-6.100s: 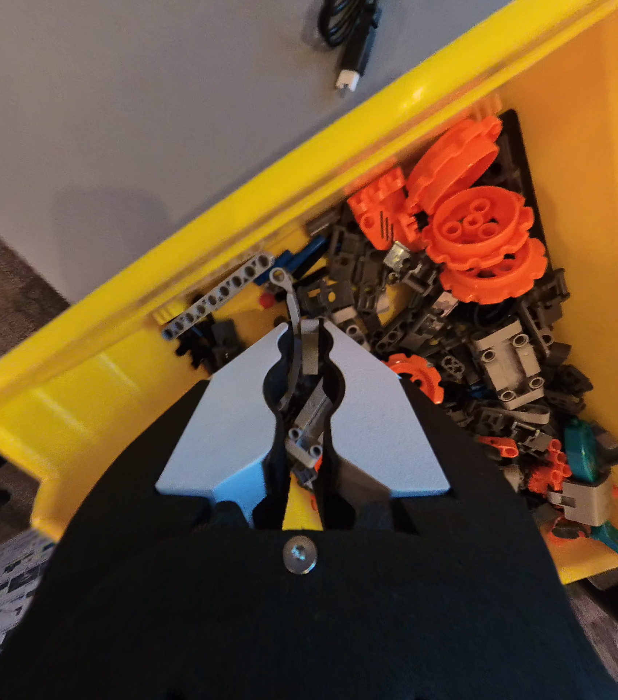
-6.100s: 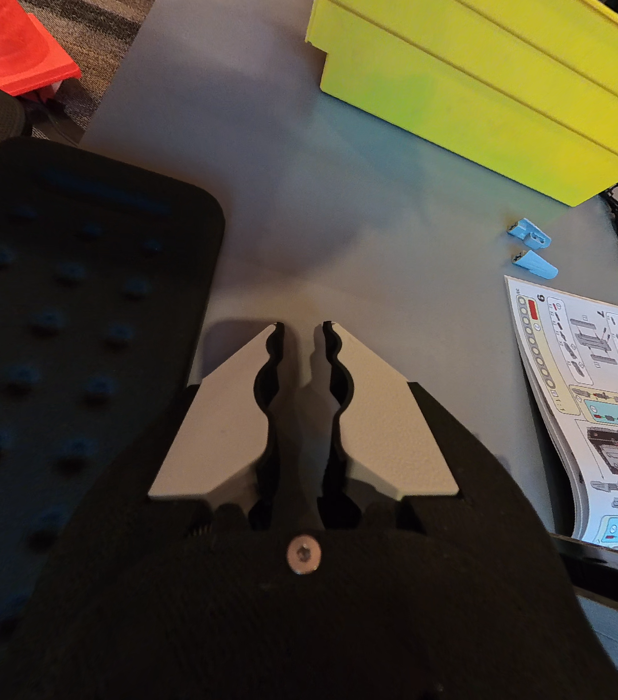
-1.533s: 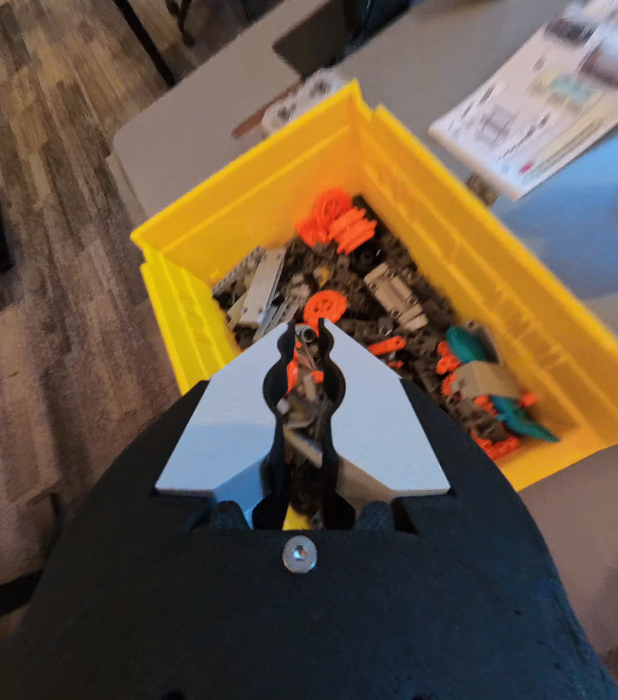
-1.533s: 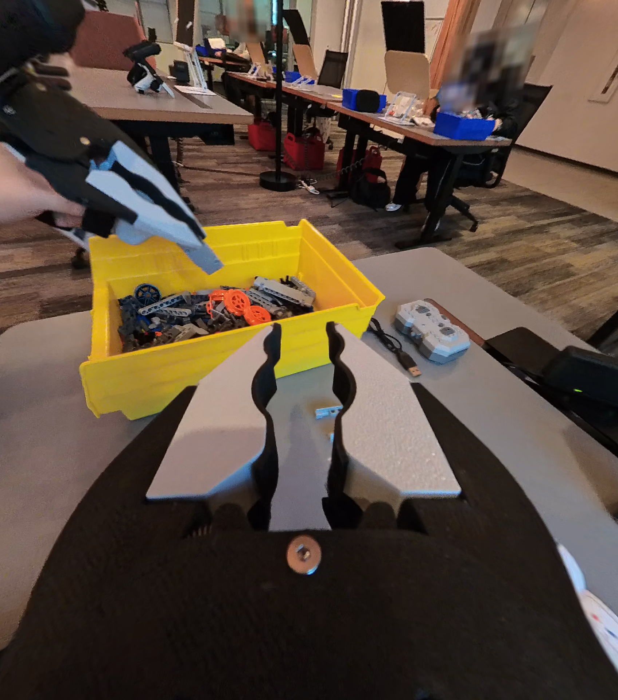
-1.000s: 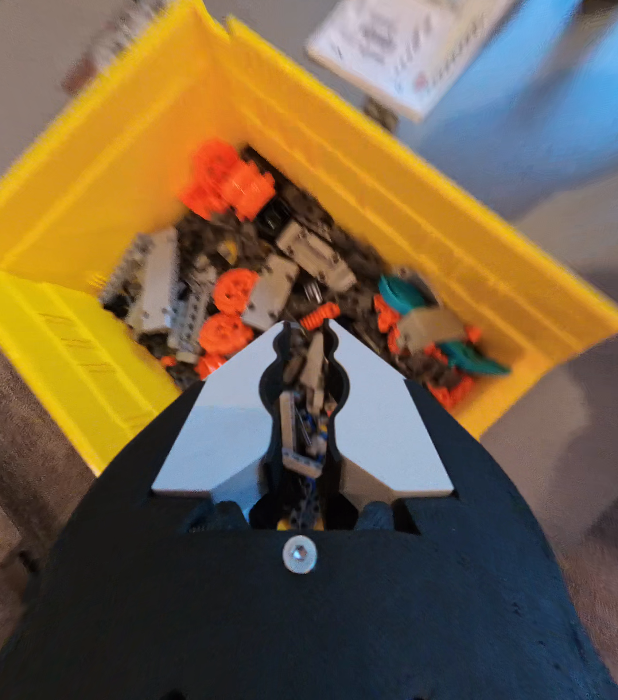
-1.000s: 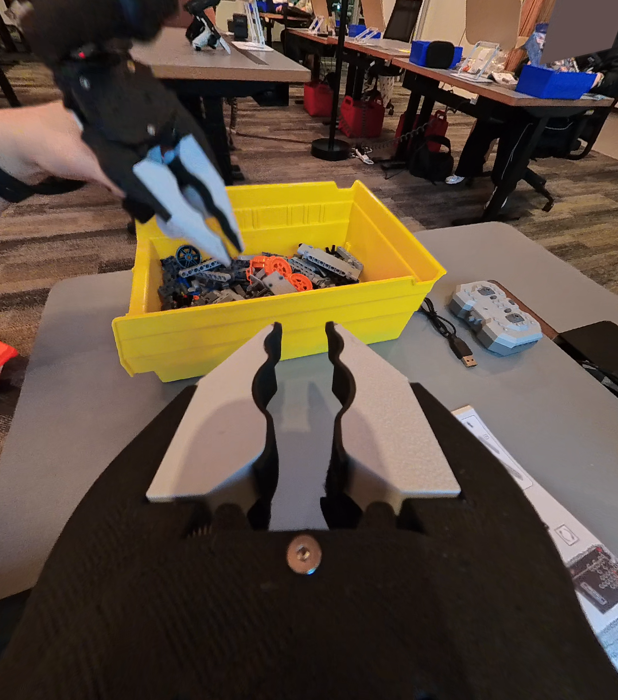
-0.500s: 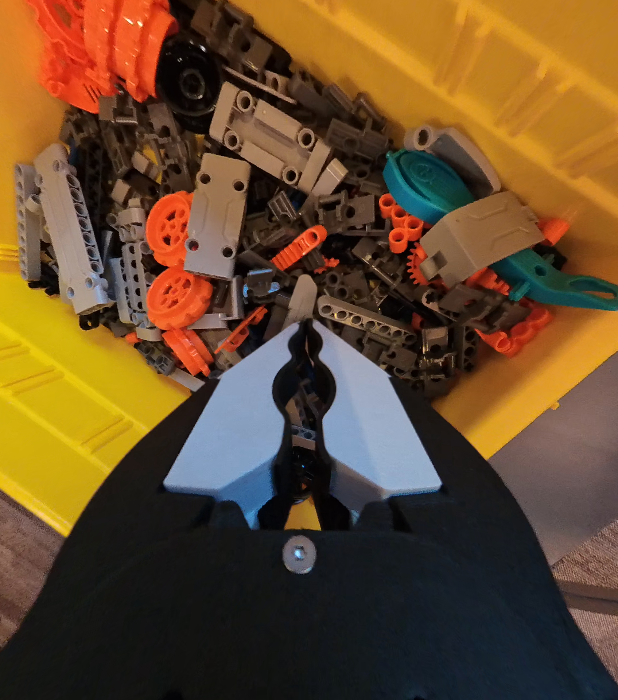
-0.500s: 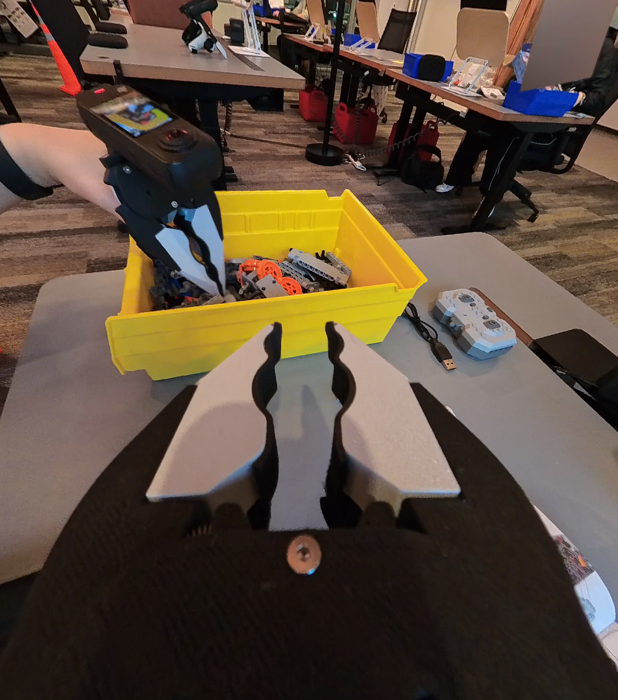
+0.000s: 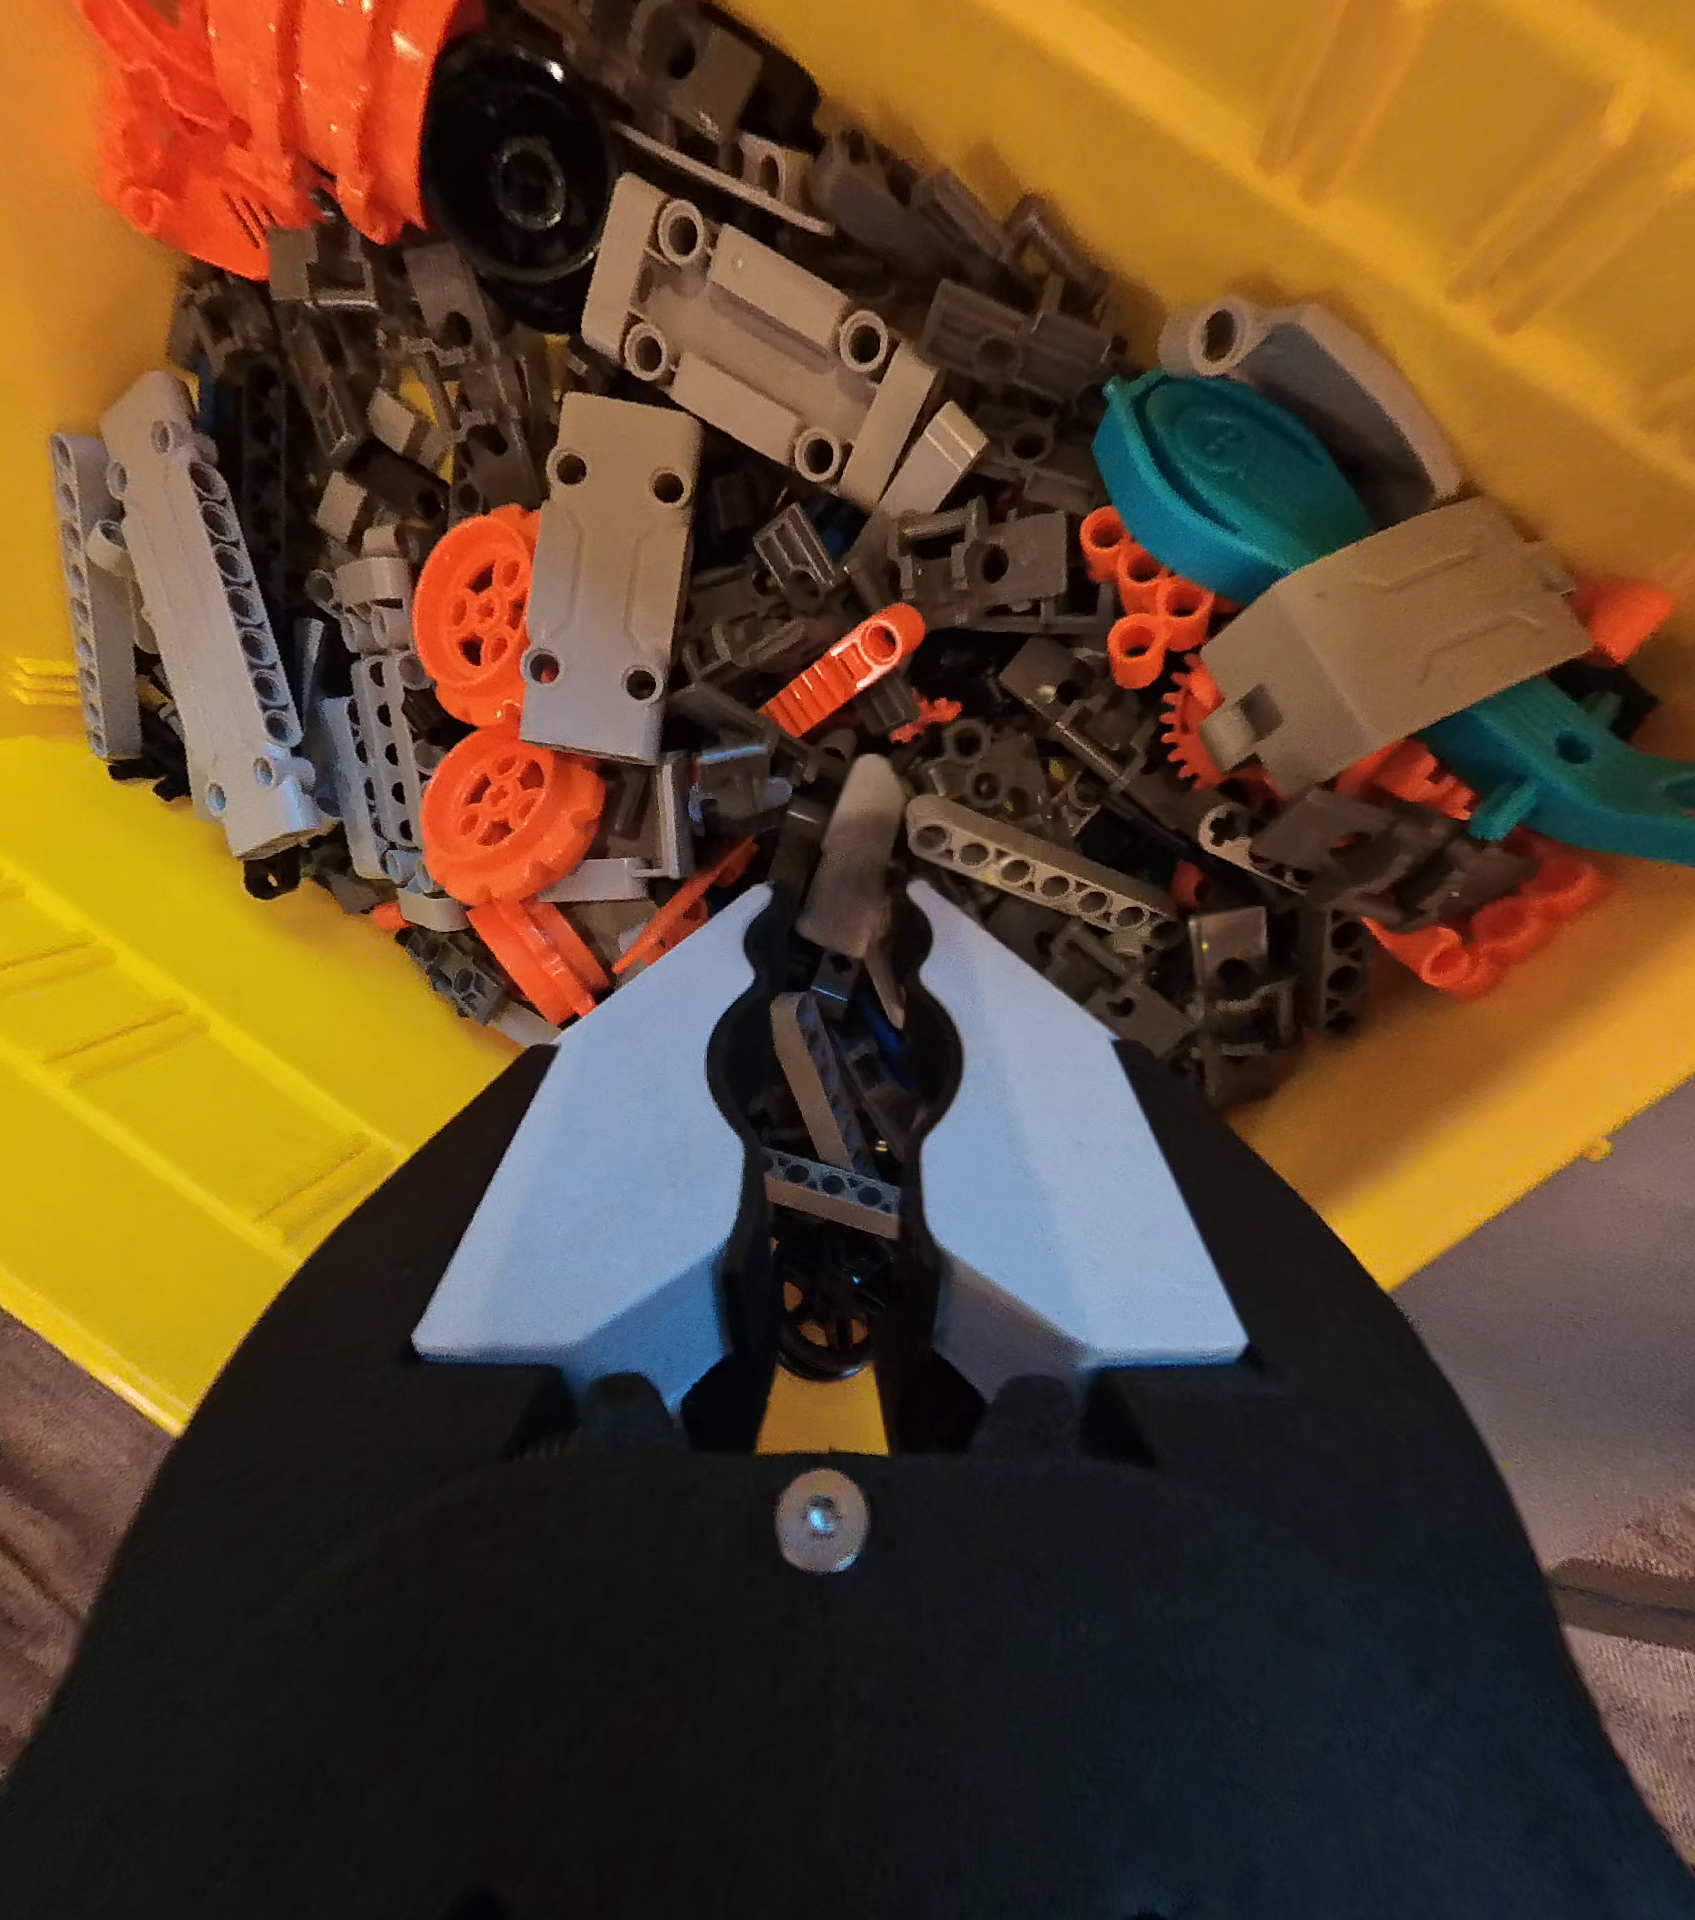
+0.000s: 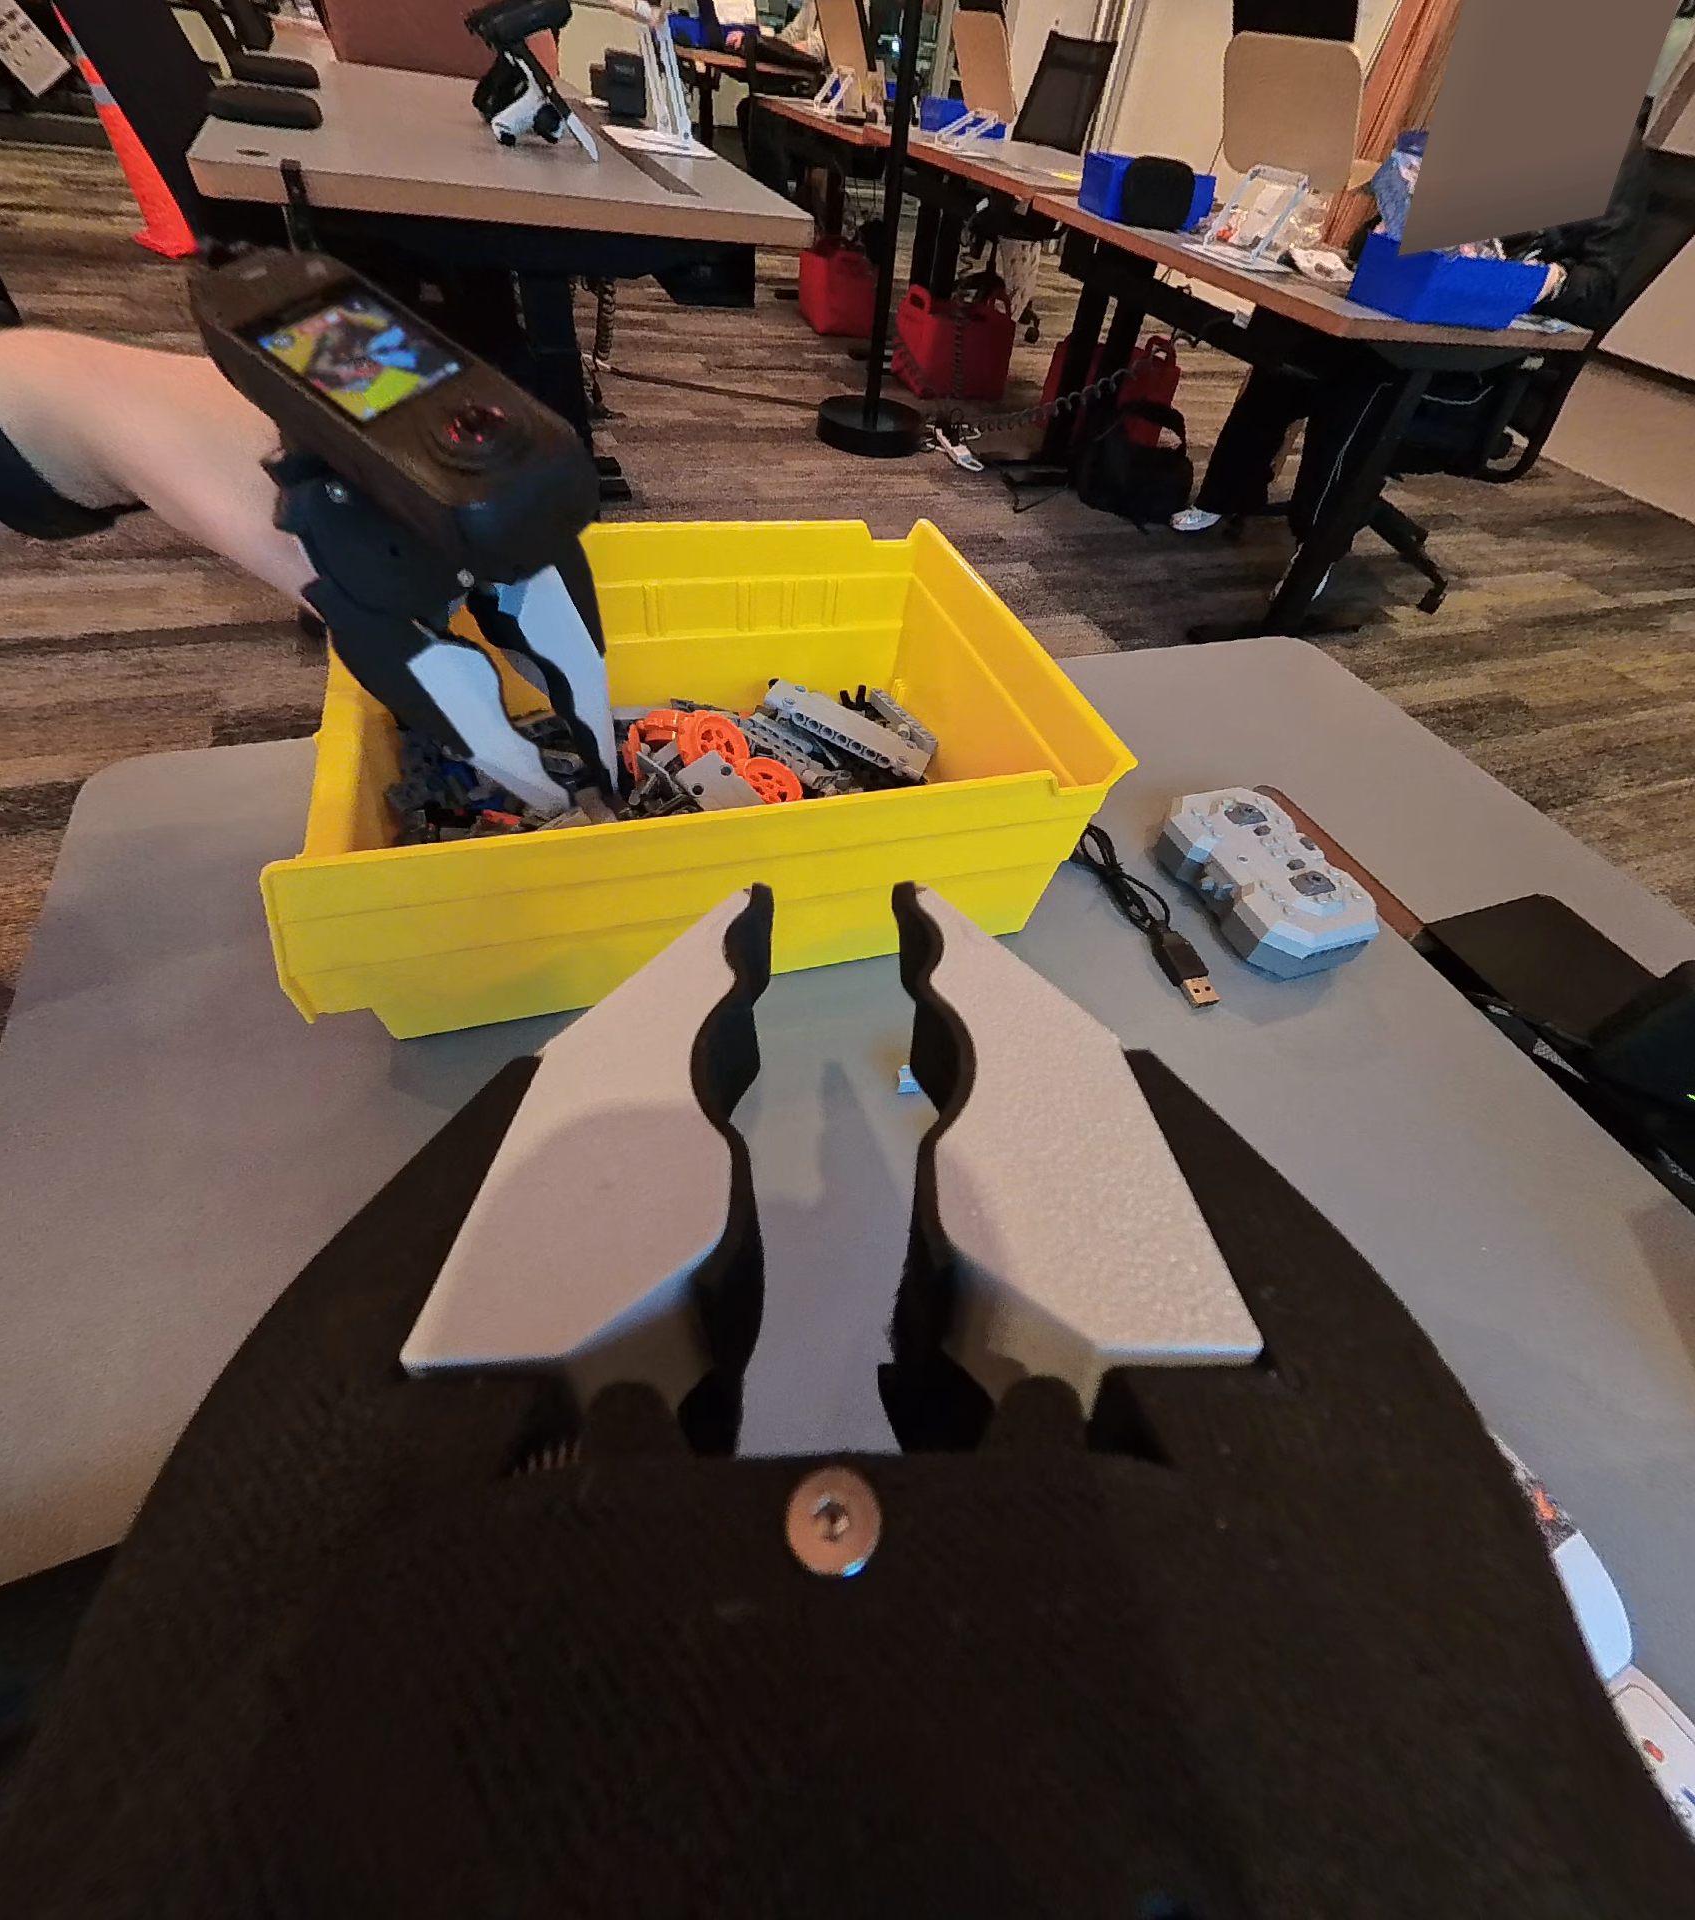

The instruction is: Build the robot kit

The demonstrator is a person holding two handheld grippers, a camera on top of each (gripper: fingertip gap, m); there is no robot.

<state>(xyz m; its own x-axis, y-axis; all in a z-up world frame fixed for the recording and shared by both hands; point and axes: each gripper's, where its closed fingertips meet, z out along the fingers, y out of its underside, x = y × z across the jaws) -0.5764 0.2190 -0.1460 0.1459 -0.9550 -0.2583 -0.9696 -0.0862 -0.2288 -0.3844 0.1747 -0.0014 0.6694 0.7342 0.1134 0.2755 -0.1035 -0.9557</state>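
Warm indoor light, perhaps slight motion blur

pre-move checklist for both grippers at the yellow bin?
1. Left gripper inside bin, tips in the brick pile: ok.
2. Left jaws apart: ok.
3. Grey piece between the left tips: ok; pinched or loose: cannot tell, blurred.
4. Right gripper open, empty, over table in front of bin: ok.
5. Cable beside bin, apart from both grippers: ok.

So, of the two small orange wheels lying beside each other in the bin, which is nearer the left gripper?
The lower orange wheel: it lies closer to the left gripper than the upper orange wheel.
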